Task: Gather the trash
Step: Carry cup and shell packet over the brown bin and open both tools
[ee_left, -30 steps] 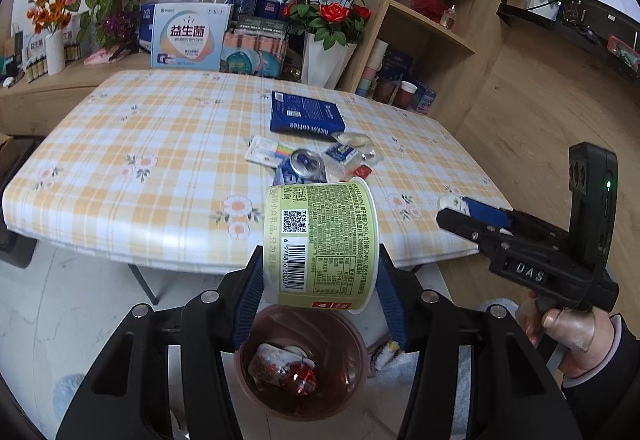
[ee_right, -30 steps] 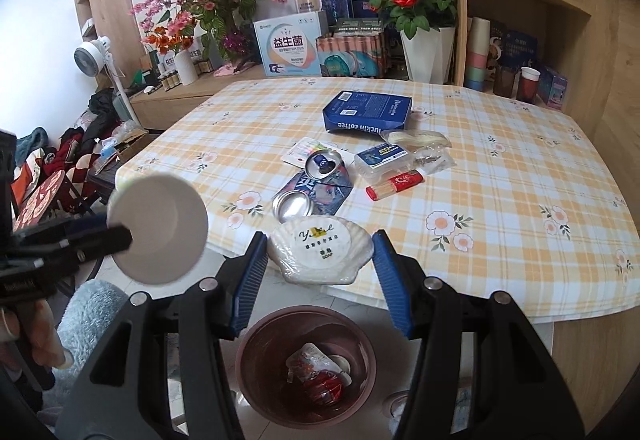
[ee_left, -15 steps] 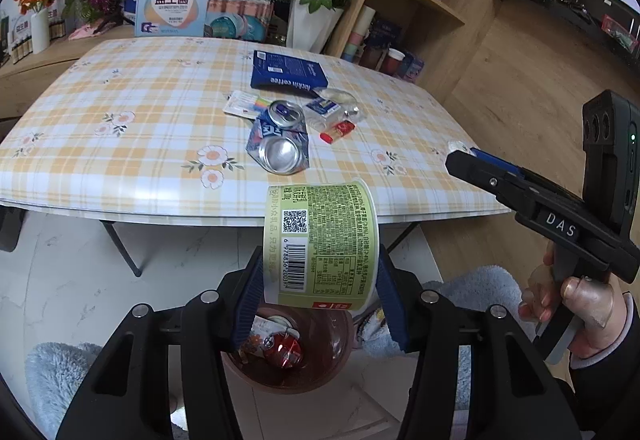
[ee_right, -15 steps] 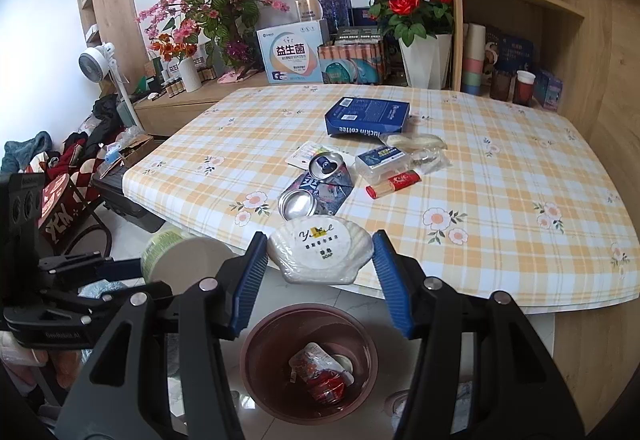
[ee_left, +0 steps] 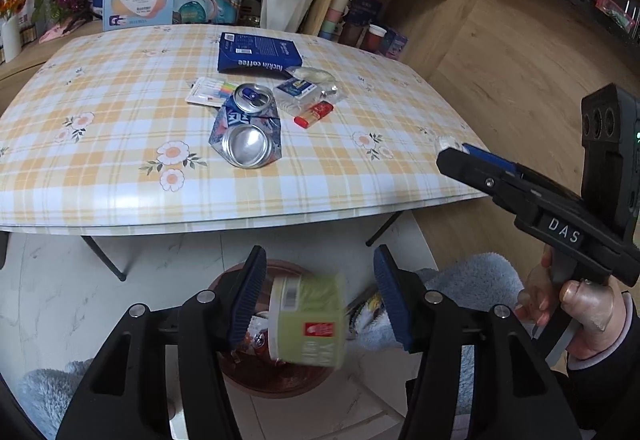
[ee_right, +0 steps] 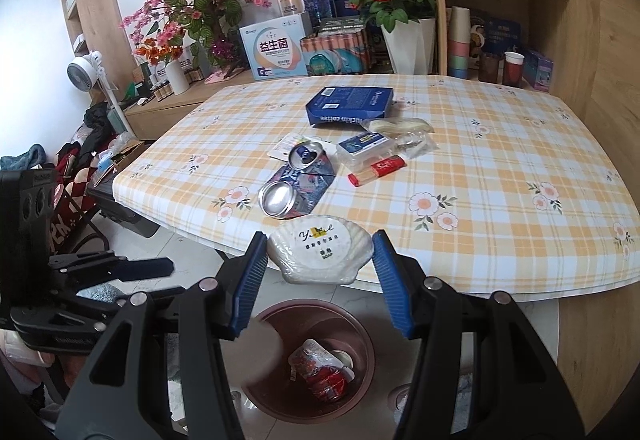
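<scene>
The green paper noodle cup, blurred and tipped on its side, hangs free between the left gripper's blue pads, touching neither, directly above the round reddish-brown plastic bin on the floor. That gripper's jaws have just been opening and now stand apart with the cup loose in the gap. In the right wrist view the cup shows only as a pale blur at the bin's left rim. A crumpled red-and-white wrapper lies inside the bin.

The right gripper is clamped on a white shell-shaped soap packet, pads against both its sides, held at the near edge of the table with the yellow checked cloth and above the bin.

Farther off on the table lie a flattened blue drink can, a small red-capped tube right of it, and a dark blue flat coffee box at the far side.
</scene>
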### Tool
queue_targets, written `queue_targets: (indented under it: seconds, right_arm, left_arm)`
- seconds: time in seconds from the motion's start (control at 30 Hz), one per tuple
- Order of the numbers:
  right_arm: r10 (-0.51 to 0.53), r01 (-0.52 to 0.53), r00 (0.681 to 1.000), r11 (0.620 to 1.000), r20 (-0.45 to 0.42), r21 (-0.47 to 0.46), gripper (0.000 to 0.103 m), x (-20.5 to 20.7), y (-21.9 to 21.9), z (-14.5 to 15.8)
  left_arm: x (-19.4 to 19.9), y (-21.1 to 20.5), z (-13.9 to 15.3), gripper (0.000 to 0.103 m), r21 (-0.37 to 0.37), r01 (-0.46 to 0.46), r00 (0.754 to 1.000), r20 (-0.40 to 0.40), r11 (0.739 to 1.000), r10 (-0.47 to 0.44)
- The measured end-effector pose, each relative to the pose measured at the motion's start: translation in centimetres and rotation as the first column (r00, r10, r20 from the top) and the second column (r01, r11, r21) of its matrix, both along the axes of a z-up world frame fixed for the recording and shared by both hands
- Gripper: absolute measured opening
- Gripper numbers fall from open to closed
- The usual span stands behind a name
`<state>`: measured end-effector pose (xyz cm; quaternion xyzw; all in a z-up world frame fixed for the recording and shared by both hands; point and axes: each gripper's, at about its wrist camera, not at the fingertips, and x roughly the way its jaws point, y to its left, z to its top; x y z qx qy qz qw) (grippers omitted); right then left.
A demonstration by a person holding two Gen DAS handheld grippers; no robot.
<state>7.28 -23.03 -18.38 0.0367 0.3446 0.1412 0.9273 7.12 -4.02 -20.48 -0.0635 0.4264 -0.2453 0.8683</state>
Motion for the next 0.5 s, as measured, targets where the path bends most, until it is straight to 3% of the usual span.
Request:
queue_targets:
  seconds: [0.2, 0.37, 0.5]
  right_arm:
    - [0.004, -0.004, 1.000, 1.000, -0.006, -0.004, 0.055, -0.1, 0.0, -0.2]
    - [0.019, -0.019, 1.000, 1.000, -0.015, -0.017, 0.055, -0.1, 0.6, -0.4]
    - [0.036, -0.037, 0.999, 0.999, -0.027, -0.030, 0.055, -0.2, 1.4, -0.8]
  left_arm:
    - [-0.5, 2.7, 1.7, 0.075, -0.007, -0.111, 0.992, 0.062, 0.994, 0.111]
    - [-1.8, 5.5, 3.4, 0.095, 0.008, -0.226, 0.962, 0.158, 0.974, 0.222]
    - [-2.8, 6.7, 4.6, 0.097, 0.035, -0.295, 0.931, 0.235, 0.955, 0.279]
